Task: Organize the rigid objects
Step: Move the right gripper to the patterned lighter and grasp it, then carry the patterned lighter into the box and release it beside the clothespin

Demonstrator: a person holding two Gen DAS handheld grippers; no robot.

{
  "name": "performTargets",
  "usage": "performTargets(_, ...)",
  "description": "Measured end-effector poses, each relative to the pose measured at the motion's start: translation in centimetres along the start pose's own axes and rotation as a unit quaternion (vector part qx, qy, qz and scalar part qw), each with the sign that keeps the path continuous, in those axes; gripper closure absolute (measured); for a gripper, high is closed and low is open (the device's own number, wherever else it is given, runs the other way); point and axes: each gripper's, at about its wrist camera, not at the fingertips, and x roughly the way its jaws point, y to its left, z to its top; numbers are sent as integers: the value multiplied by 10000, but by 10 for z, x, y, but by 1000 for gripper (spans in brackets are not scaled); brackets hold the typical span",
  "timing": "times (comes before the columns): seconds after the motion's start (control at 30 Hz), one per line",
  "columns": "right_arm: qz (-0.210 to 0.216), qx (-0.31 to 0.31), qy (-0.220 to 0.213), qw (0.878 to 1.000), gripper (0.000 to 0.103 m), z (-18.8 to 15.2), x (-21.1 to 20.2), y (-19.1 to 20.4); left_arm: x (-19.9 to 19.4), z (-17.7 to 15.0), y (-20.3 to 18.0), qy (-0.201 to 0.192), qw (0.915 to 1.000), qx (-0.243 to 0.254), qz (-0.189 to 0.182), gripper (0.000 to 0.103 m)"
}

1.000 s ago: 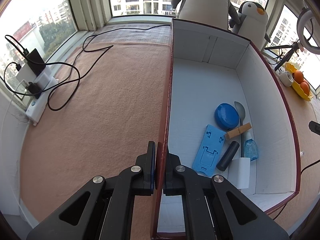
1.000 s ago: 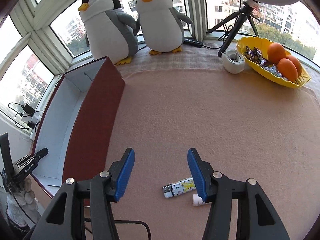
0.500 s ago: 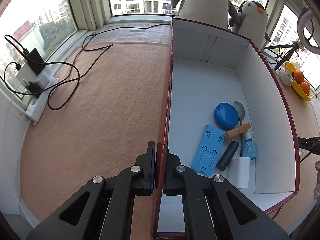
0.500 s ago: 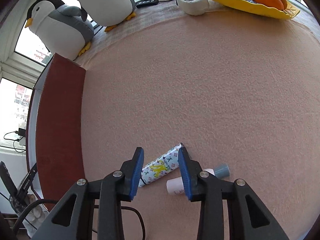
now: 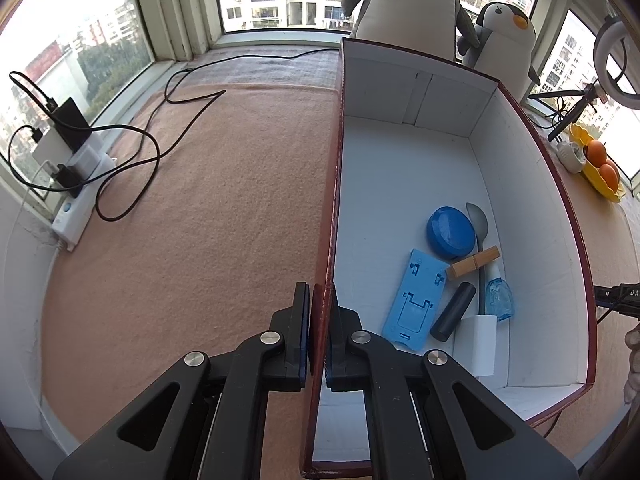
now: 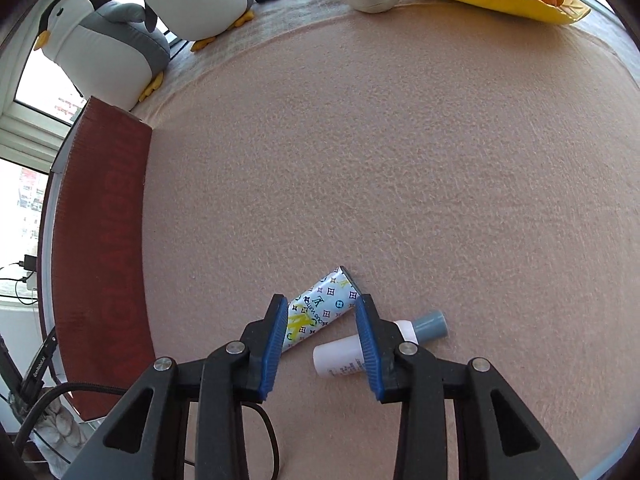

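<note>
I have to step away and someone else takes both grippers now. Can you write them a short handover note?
Left gripper: shut on the box wall, steadying the box.
Right gripper: jaws have just been closing around the patterned lighter on the mat; the left pad touches it, but a firm grip is not certain.
Done: blue phone stand, blue round lid, spoon and other small items lie in the box.
Left: lighter and white bottle beside it.
</note>
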Motion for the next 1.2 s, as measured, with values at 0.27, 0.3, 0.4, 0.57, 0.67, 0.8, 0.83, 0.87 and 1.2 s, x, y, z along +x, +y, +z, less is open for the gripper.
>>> performTargets(0.27,-126,-101,148,9998,69,2,12,14,-2,1,-1,-17,10000,24,8,99)
performTargets(0.3,-151,-122,162,9997,69,3,13,17,-2,1,-1,-24,10000,27,10,99)
performTargets(0.4,-284,-306,180,9990,68,6,16,28,-3,1,-1,-28,10000,30,9,99)
performTargets(0.57,-626,-803,148,9947,70,9,23,52,-4,1,-1,-39,10000,35,4,99)
performTargets(0.67,-845,-1220,137,9888,78,4,28,68,-4,1,-1,-42,10000,46,9,99)
performTargets(0.8,-1084,-1732,53,9789,82,-4,32,84,-4,2,-1,-49,10000,38,9,99)
performTargets(0.83,-1101,-1805,27,9774,82,-5,32,86,-4,2,-1,-48,10000,32,4,99)
performTargets(0.87,-1084,-1837,6,9770,82,-6,32,87,-4,1,-1,-44,10000,29,4,99)
performTargets(1.2,-759,-1684,-629,9808,83,-18,-2,70,-5,1,-2,-62,10000,40,26,99)
